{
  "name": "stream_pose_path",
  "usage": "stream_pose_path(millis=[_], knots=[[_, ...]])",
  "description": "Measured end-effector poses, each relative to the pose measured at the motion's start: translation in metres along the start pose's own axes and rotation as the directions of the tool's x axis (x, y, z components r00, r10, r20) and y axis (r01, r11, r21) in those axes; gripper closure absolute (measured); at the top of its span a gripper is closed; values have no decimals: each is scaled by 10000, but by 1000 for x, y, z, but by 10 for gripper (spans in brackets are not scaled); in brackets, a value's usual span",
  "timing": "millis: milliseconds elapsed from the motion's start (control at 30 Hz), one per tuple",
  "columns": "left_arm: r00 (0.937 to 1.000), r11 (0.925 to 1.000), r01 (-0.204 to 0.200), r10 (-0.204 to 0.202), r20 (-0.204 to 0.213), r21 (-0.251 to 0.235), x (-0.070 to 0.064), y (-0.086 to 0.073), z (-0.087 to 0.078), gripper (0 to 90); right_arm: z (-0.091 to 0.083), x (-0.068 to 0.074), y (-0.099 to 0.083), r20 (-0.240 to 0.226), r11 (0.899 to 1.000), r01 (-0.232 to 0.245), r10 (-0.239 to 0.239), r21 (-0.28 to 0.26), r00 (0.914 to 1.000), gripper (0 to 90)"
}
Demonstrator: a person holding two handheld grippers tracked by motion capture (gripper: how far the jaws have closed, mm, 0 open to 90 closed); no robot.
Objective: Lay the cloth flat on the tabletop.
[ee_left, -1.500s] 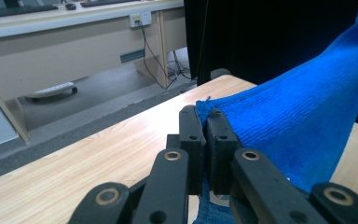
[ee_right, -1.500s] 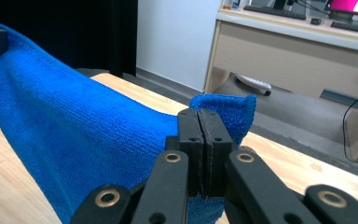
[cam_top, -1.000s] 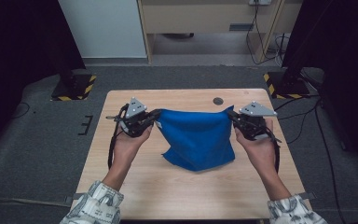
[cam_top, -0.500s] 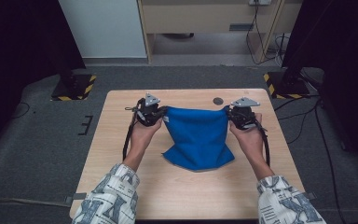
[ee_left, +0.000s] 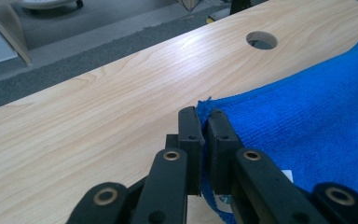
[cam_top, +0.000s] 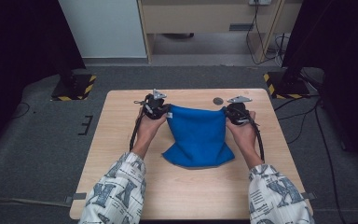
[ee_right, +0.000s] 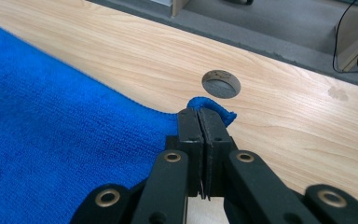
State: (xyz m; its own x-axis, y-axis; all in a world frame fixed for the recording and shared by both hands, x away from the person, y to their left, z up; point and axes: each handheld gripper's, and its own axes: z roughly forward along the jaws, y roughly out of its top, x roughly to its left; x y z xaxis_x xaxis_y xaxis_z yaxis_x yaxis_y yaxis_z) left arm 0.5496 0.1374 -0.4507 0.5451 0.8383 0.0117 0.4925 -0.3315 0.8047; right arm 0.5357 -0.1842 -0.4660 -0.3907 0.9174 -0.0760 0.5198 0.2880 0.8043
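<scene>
Pale wood-grain table [cam_top: 121, 140] under you, dark carpet all round it, and right in the middle sits the blue cloth [cam_top: 198, 137], your whole job at this moment. It's a soft, nubbly microfibre piece, stitched hem along the top, and it hangs in a trapezoid: narrow and taut between your two hands at the far side, flaring wide and slack toward you, the near edge lying on the table.

You've pushed both hands forward since a second ago, and drawn them a touch closer together, so the top edge now sits nearer the far side of the table. That reads to me like you're carrying the cloth away from you to lay it out flat, and the near part hasn't been smoothed yet.

Your left gripper [ee_left: 204, 122] has its jaws clamped on the cloth's top left corner, fabric pinched between the black pads. Your right gripper [ee_right: 204, 122] is pressed tight on the opposite corner, a little blue curl poking out past the tips.

Just beyond that curl there's a round cable hole [ee_right: 221, 84] in the tabletop, well clear of the cloth's edge
</scene>
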Motion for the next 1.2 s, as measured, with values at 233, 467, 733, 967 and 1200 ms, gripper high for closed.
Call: stream_pose_path(millis=[233, 467, 733, 967, 1200], knots=[[9992, 9996, 266, -267, -291, -40, 9, 1, 19, 597, 22, -12, 1, 110, 9989, -468, 468, -12, 9988, 523], [9998, 9996, 159, -158, 72, -222, 4, 3, 5, 447, 9, -14, 2, 336, 9992, -161, 173, -356, 9993, 353], [9990, 9993, -199, 212, 387, -313, -16, -14, -30, 395, -22, -13, -19, -381, 9999, -3, -2, -130, 9993, 286], [9954, 9979, -471, 506, 814, -434, -26, -38, -49, 308, -42, -6, -41, -864, 9994, 304, -319, -181, 9957, 463], [9927, 9970, -534, 591, 1047, -568, -33, -69, -62, 340, -62, 1, -58, -1233, 9985, 390, -434, -379, 9914, 583]])
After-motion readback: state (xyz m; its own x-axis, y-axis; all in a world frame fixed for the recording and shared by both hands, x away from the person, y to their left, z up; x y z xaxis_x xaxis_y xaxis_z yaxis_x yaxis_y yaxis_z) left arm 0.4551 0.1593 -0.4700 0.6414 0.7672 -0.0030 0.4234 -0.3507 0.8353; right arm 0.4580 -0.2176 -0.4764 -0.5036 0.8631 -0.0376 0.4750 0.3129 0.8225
